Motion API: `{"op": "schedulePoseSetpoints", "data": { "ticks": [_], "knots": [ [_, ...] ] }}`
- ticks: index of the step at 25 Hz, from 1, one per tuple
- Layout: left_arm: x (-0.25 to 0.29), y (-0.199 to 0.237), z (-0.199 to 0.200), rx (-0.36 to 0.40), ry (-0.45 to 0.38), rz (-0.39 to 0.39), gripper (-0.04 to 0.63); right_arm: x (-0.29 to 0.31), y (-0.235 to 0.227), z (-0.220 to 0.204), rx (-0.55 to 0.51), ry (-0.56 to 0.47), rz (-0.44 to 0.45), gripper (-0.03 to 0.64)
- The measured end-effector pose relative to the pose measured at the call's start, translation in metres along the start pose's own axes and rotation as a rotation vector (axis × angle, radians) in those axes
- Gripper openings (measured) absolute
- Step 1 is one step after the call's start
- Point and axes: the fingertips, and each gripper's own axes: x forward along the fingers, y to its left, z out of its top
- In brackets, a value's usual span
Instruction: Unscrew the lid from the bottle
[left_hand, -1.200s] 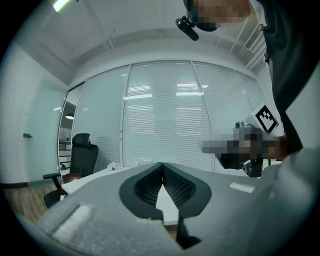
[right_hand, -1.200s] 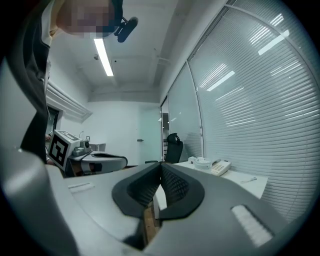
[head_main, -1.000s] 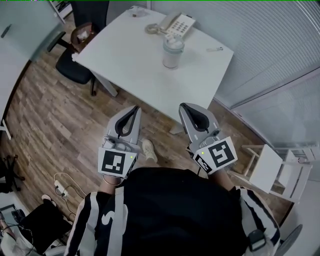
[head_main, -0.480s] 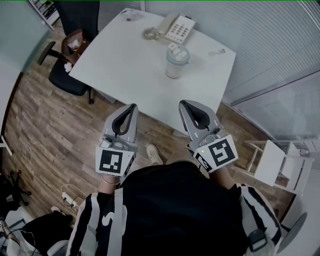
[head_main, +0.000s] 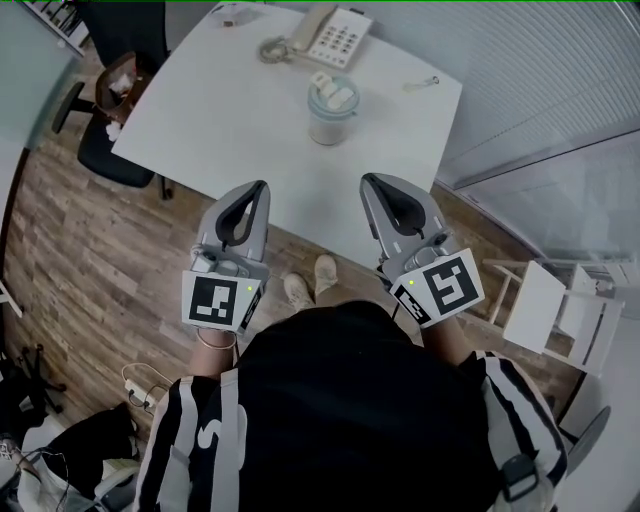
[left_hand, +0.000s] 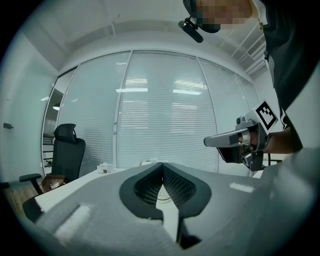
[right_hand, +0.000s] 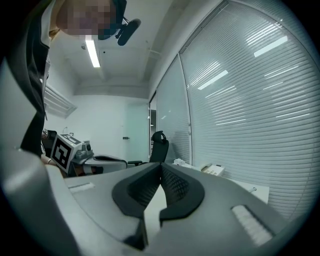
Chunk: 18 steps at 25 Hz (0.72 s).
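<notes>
white table (head_main: 230, 110) in front of you carries the bottle (head_main: 328, 122), lid (head_main: 333, 93) on, near the phone (head_main: 330, 38). your left gripper (head_main: 262, 185) and right gripper (head_main: 364, 180) are both clenched on nothing, apart from the bottle.

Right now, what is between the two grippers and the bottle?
Only bare white table. The head view shows nothing lying between the left gripper, the right gripper and the bottle.
</notes>
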Motion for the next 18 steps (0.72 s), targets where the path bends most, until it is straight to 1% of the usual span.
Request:
{"op": "schedulePoseSetpoints", "data": {
  "ticks": [3, 6, 7, 9, 10, 11, 13, 15, 18],
  "knots": [
    [0.018, 0.001, -0.004, -0.010, 0.007, -0.008, 0.000, 0.005, -0.015, 0.002, -0.028, -0.001, 0.004, 0.000],
    [0.038, 0.004, -0.007, -0.014, 0.020, -0.024, 0.122, 0.012, -0.029, 0.002, -0.081, 0.006, 0.032, 0.000],
    [0.045, 0.004, -0.009, -0.004, 0.020, -0.042, 0.149, 0.016, -0.034, 0.000, -0.081, 0.011, 0.050, 0.025],
    [0.058, 0.002, -0.014, 0.025, 0.014, -0.087, 0.205, 0.023, -0.043, -0.005, -0.052, 0.024, 0.089, 0.140],
    [0.065, 0.001, -0.018, 0.034, 0.015, -0.108, 0.237, 0.027, -0.049, -0.007, -0.037, 0.026, 0.102, 0.176],
    [0.071, 0.001, -0.023, 0.038, 0.018, -0.127, 0.263, 0.031, -0.054, -0.010, -0.030, 0.027, 0.111, 0.206],
    [0.085, 0.005, -0.034, 0.038, 0.014, -0.151, 0.286, 0.041, -0.063, -0.016, -0.038, 0.030, 0.121, 0.268],
    [0.098, 0.008, -0.044, 0.036, 0.002, -0.164, 0.313, 0.051, -0.069, -0.023, -0.051, 0.036, 0.136, 0.317],
    [0.119, 0.009, -0.055, 0.028, 0.008, -0.189, 0.368, 0.068, -0.076, -0.031, -0.053, 0.048, 0.171, 0.376]
  ]
}}
